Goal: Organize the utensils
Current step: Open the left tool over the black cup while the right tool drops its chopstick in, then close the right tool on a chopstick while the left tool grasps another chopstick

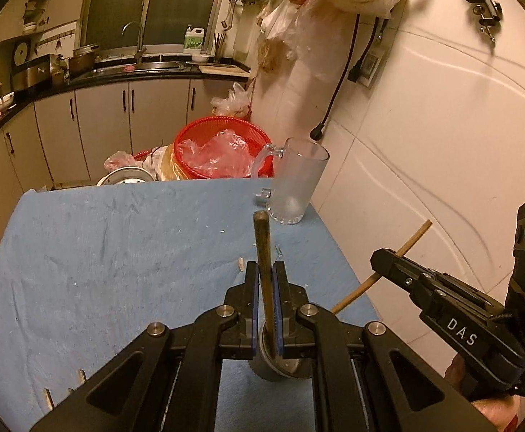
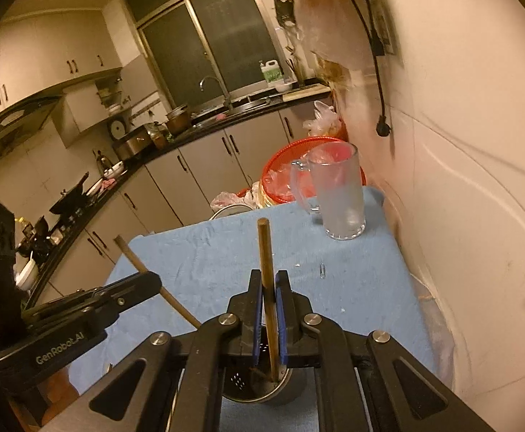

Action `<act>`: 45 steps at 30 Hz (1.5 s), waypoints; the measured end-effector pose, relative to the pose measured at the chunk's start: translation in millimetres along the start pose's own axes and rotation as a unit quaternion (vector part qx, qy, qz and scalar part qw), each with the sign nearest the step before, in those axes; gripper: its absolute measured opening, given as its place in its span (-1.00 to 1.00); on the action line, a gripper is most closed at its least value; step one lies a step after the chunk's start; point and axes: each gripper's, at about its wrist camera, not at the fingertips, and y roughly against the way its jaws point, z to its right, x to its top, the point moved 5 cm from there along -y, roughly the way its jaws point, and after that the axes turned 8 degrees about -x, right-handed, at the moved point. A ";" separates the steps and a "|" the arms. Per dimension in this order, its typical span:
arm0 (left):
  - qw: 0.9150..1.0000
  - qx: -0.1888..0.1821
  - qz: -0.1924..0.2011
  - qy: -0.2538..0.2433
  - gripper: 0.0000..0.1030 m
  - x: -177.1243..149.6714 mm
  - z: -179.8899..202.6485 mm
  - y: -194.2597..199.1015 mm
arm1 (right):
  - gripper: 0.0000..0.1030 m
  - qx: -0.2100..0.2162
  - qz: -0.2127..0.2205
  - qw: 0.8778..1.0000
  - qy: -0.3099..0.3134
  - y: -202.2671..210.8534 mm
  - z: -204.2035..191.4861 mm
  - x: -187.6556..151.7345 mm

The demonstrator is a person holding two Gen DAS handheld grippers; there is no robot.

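A brown chopstick (image 1: pixel 263 244) stands nearly upright between the pads of my left gripper (image 1: pixel 266 268), which is shut on it. Its lower end dips into a perforated metal holder (image 1: pixel 293 367) on the blue cloth. My right gripper (image 2: pixel 268 275) is shut on a second chopstick (image 2: pixel 264 248), whose lower end sits inside the same holder (image 2: pixel 239 381). In the left wrist view the right gripper (image 1: pixel 383 257) is at the right with its chopstick (image 1: pixel 415 235) slanting. In the right wrist view the left gripper (image 2: pixel 150 280) is at the left with its chopstick (image 2: pixel 129 252).
A frosted glass mug (image 1: pixel 298 180) (image 2: pixel 339 198) stands at the far right corner of the blue-clothed table (image 1: pixel 118 252) (image 2: pixel 208 252), close to the white wall. Beyond the far edge sits a red basket (image 1: pixel 222 131) with plastic bags. Metal prongs (image 1: pixel 48 397) poke up at the near left.
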 end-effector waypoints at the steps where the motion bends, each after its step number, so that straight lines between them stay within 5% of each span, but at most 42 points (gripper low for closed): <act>1: 1.000 -0.001 0.000 0.000 -0.86 0.8 -0.6 -0.4 | -0.83 -0.001 -0.001 1.000 -0.003 0.0 1.4 -0.5; 11: 1.000 -0.004 0.023 0.000 -0.84 2.7 0.0 25.5 | -0.65 -0.008 0.027 1.000 0.005 39.2 -2.5 7.0; 13: 0.999 -0.001 0.032 -0.004 -0.84 1.5 0.8 36.3 | -0.46 -0.018 0.045 0.999 0.008 56.7 -1.8 7.6; 15: 0.999 -0.003 0.040 -0.006 -0.84 -1.4 2.1 48.4 | 0.18 -0.038 0.067 0.997 0.007 75.5 -0.4 6.6; 17: 0.999 -0.003 0.048 -0.009 -0.83 -6.3 1.9 62.4 | 0.45 -0.066 0.124 0.990 -0.002 106.6 4.1 3.3; 21: 0.998 0.002 0.063 -0.008 -0.73 -19.9 -6.5 91.0 | 0.45 -0.118 0.175 0.977 -0.013 153.0 7.6 -11.5; 23: 0.997 0.009 0.071 -0.004 -0.47 -32.0 -15.8 106.2 | 0.44 -0.136 0.197 0.970 -0.029 175.1 11.3 -28.1; 25: 0.997 0.021 0.077 0.000 -0.43 -43.9 -26.2 118.8 | 0.45 -0.137 0.199 0.970 -0.037 186.1 12.1 -42.8; 31: 0.996 0.062 0.070 0.015 -0.42 -93.0 -67.2 151.0 | 0.43 -0.067 0.114 0.991 -0.027 174.1 -5.0 -103.2; 38: 0.991 0.105 0.030 0.071 -0.42 -154.1 -132.9 165.0 | 0.42 0.009 0.017 0.996 0.087 142.5 -76.7 -169.7; 41: 0.988 0.115 0.008 0.104 -0.42 -175.0 -158.4 164.2 | 0.08 0.039 -0.042 0.993 0.105 121.4 -99.0 -190.2; 45: 0.984 0.118 -0.008 0.130 -0.42 -194.5 -176.9 163.7 | -0.12 0.065 -0.095 0.987 0.112 96.7 -110.9 -204.6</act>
